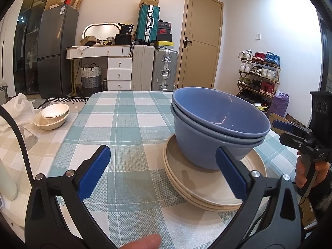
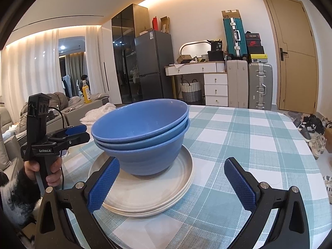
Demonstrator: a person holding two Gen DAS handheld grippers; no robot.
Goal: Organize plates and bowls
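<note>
- Left gripper (image 1: 164, 174): jaws wide, holding nothing, over the checked table (image 1: 124, 124); its right pad overlaps the plates' near edge in view.
- Right gripper (image 2: 172, 180): jaws wide, holding nothing; the plates lie at 11 o'clock.
- Plates (image 1: 207, 186): a cream stack on the cloth, at 1 o'clock from the left gripper.
- Bowls (image 1: 217, 124): blue, nested, sitting on the plates.
- White bowls (image 1: 51, 117): nested, far off at 10 o'clock in the left view.
</note>
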